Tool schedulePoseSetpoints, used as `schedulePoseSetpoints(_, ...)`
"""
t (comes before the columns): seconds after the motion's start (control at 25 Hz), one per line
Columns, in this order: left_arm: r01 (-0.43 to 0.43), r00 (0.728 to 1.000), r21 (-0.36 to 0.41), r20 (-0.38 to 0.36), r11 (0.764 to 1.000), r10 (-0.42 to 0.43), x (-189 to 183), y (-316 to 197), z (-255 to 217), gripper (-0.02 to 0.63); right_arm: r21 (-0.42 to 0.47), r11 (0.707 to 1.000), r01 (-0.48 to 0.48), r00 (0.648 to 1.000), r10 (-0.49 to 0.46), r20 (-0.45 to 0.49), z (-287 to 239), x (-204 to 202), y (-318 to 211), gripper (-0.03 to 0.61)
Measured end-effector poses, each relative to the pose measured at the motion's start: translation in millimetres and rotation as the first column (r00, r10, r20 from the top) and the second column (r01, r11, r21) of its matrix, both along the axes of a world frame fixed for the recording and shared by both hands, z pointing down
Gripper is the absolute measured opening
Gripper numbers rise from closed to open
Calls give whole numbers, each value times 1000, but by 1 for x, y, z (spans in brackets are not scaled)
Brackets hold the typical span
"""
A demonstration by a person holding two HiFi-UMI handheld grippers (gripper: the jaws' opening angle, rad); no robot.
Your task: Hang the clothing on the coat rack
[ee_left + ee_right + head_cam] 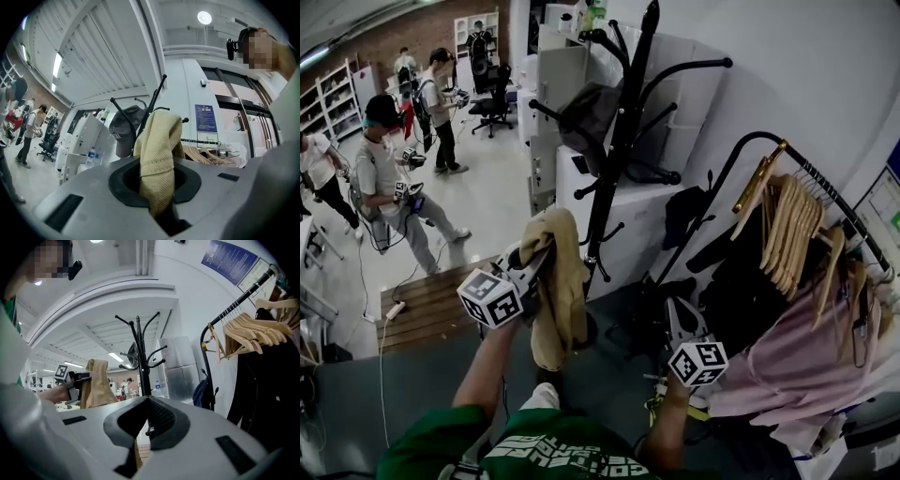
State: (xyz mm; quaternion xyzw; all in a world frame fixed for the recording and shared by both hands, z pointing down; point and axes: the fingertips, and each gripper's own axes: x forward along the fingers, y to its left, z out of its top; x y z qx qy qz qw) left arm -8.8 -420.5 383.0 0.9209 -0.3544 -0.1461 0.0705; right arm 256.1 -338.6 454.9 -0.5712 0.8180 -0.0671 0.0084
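My left gripper (534,262) is shut on a tan garment (555,281), which is raised and drapes down from the jaws. It hangs just left of the black coat rack (623,141), apart from its hooks. In the left gripper view the tan fabric (159,154) fills the jaws, with the rack (152,101) and a dark cap (124,131) on one hook behind it. My right gripper (680,323) is lower and to the right, jaws together and empty. The right gripper view shows the rack (140,357) ahead and the held garment (96,385) at left.
A black clothes rail (750,150) at right carries wooden hangers (792,225), dark clothes and a pink garment (787,366). White cabinets (661,84) stand behind the coat rack. Several people (384,169) stand at far left. A wooden pallet (422,305) lies on the floor.
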Motion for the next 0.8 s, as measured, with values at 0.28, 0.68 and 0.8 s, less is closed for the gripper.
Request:
schedulePoseSetpoints(0.28,-42,999,-1,1,999,42,14,-41,-7,45,-1,999,-54,999,54,0,-3,10,-24,8)
schedulePoseSetpoints(0.68,-94,995,-7,25,996,94,36,-84,-5,46,6,992,-129,992,129,-1,-5,23,-44,8)
schedulePoseSetpoints(0.8,-104,994,-9,42,994,105,42,-91,-4,46,6,989,-150,989,150,3,-4,27,-46,8)
